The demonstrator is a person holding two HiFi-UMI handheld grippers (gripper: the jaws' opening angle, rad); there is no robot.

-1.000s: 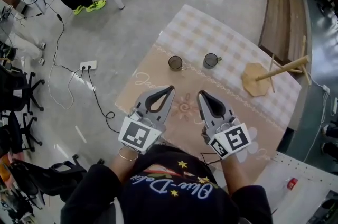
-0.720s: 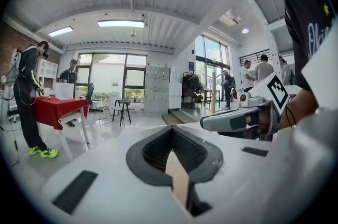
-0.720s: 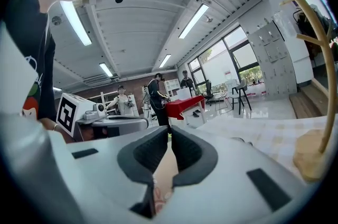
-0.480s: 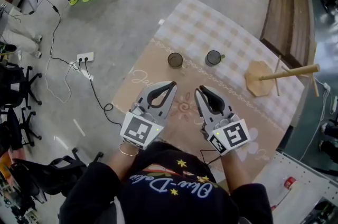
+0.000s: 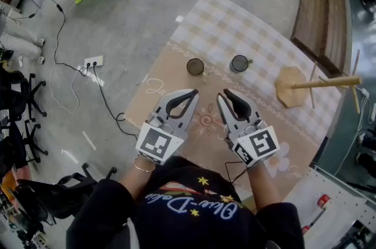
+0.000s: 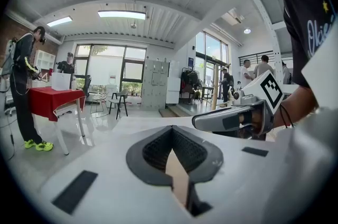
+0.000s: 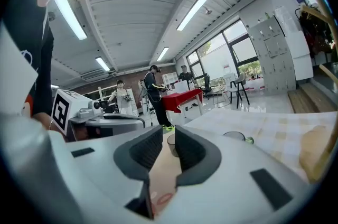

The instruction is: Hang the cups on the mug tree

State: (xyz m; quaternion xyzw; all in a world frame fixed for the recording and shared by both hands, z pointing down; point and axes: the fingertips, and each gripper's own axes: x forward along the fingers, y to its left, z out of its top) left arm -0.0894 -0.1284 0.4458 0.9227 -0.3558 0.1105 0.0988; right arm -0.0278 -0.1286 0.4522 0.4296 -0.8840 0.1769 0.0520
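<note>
Left gripper (image 5: 192, 93): closed, empty. Right gripper (image 5: 226, 95): jaws just opening, partly apart, empty. Both are over the counter's (image 5: 235, 24) near edge. First cup (image 5: 195, 67) and second cup (image 5: 239, 63) stand mid-counter, mug tree (image 5: 311, 86) at the right edge.

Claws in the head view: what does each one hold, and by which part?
Nothing is held. The left claw is shut and empty; the right claw has just been opening, with nothing between its jaws.

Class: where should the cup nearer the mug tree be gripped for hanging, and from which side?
Pinch the cup by the wall opposite its handle, one jaw inside the rim, from above-left. The cup stands upright, mouth open, and the handle points toward the mug tree, likely leaving it free for a peg.
</note>
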